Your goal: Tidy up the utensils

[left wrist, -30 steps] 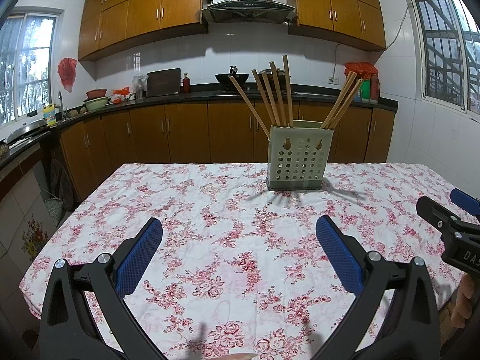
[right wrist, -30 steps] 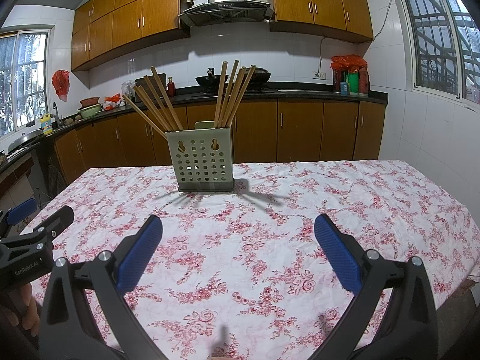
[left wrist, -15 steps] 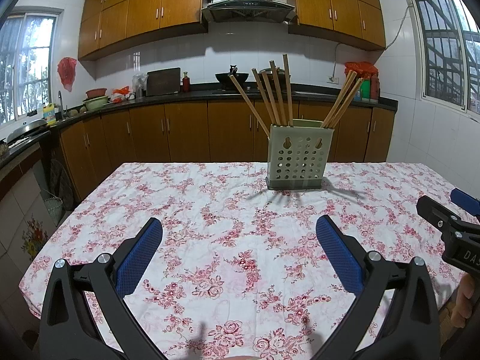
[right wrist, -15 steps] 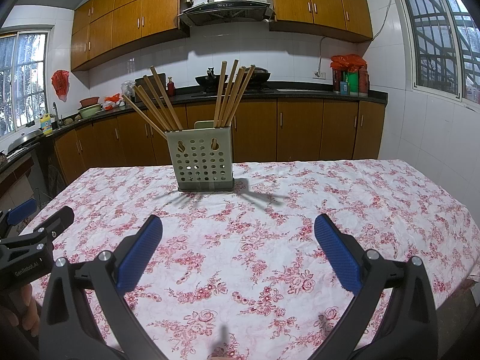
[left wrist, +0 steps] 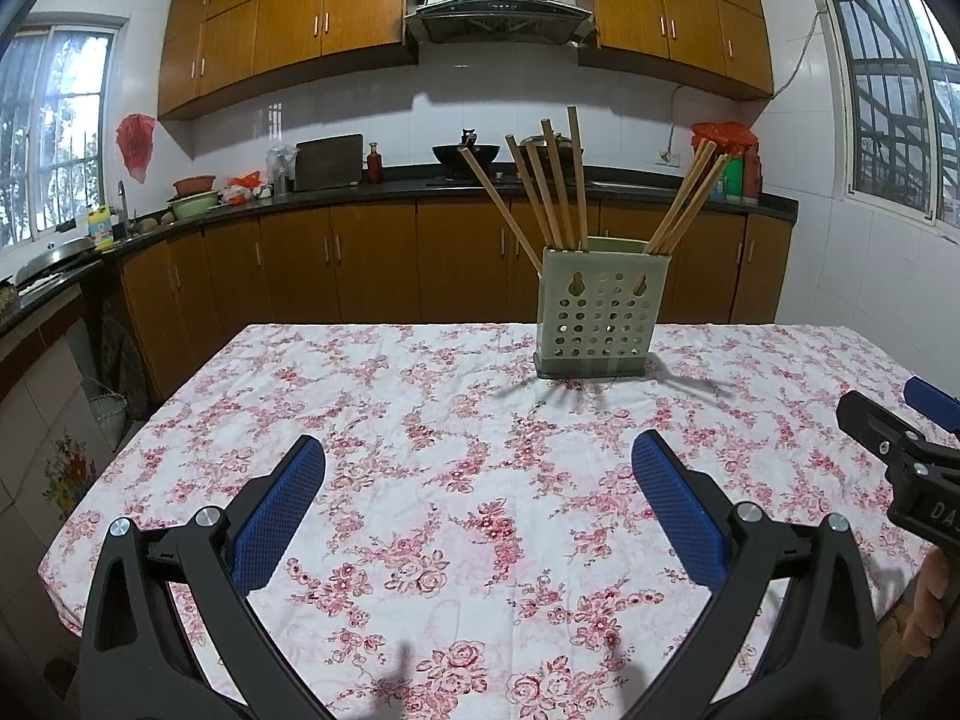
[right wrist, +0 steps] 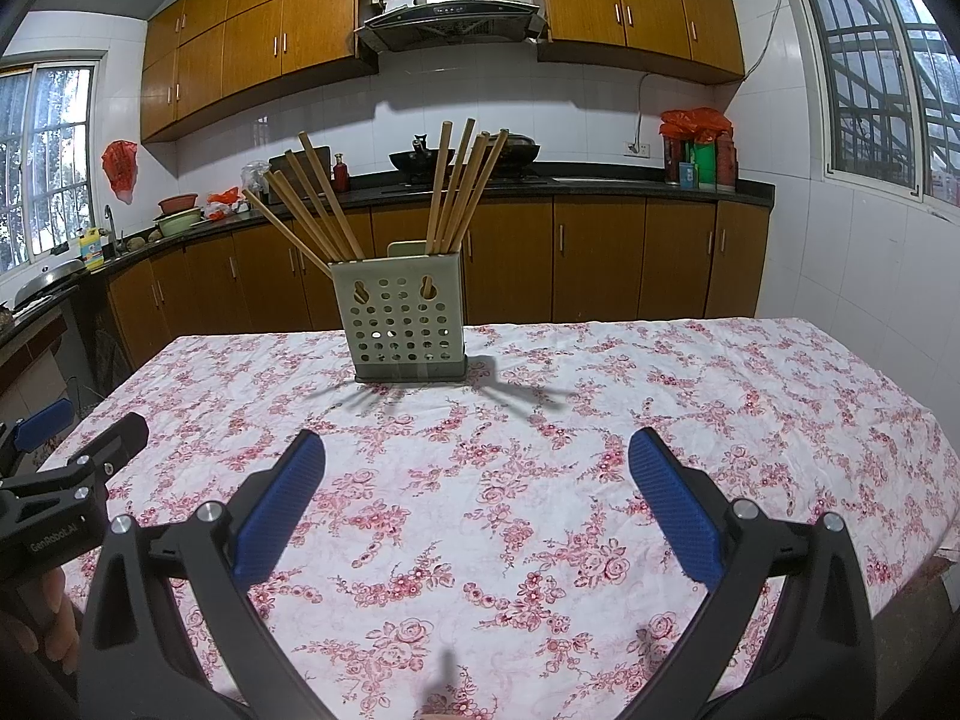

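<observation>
A pale green perforated utensil holder (left wrist: 597, 312) stands on the floral tablecloth (left wrist: 420, 420) toward the far side. It also shows in the right wrist view (right wrist: 401, 315). Several wooden chopsticks (left wrist: 555, 189) stand in it in two bunches, one leaning left and one (left wrist: 687, 204) leaning right; the right wrist view shows them too (right wrist: 459, 183). My left gripper (left wrist: 480, 504) is open and empty above the near part of the table. My right gripper (right wrist: 477, 501) is open and empty, to the right of the left one.
The table's left edge (left wrist: 138, 438) drops toward tiled floor and a basket. Wooden cabinets and a dark counter (left wrist: 336, 198) with bowls, bottles and a wok run behind. The right gripper shows at the left wrist view's right edge (left wrist: 900, 456).
</observation>
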The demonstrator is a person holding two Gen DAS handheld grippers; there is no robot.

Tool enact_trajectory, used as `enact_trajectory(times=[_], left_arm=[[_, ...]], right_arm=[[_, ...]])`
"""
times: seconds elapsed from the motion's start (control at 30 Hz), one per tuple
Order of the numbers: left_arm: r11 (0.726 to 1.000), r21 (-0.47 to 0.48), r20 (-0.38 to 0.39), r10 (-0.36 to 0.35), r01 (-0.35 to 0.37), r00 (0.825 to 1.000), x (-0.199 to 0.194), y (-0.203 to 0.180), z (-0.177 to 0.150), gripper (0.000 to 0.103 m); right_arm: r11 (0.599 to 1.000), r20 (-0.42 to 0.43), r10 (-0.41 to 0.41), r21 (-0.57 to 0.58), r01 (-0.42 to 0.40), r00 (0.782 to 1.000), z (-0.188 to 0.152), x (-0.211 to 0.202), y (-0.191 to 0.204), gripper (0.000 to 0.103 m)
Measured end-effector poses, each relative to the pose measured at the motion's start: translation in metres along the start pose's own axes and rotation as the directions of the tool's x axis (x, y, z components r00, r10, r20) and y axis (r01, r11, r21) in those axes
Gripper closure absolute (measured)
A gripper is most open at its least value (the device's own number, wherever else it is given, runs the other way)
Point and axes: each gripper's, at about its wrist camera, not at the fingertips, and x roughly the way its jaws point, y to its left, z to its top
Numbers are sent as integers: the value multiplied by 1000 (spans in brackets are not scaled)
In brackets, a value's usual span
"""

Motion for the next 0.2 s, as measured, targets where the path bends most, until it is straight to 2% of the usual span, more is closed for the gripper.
enact_trajectory(times=[0.2], left_arm=[[1000, -8, -4, -2, 2, 1000, 1, 3, 2, 2]], right_arm=[[1000, 0, 0, 1, 0, 1000, 0, 0, -1, 4]])
